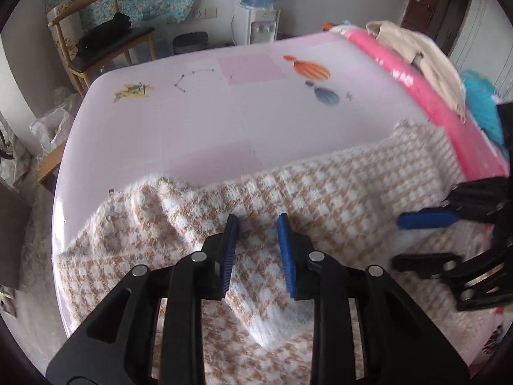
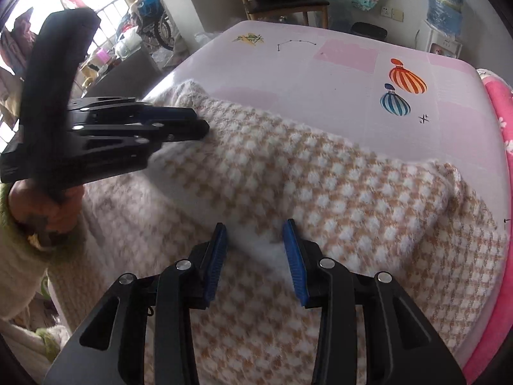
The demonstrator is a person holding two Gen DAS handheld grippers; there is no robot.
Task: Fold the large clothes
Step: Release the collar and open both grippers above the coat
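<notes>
Your garment [image 1: 320, 199] is a fuzzy knit, beige-and-white houndstooth, matt, with a brushed nap that blurs its edges. It lies on the counter [image 1: 224, 112], which wears a smooth pale pink cover with a faint sheen and printed balloons. Along the counter's right edge you have a pink fleece blanket [image 1: 426, 96], soft and matt. Your left tool [image 1: 256, 221] and right tool [image 2: 255, 227] are matt black plastic with bright metal pivot pins; their pads [image 2: 295, 256] are ribbed blue, rubber-like. The chair [image 1: 83, 32] beyond the far-left corner is pale varnished wood.
</notes>
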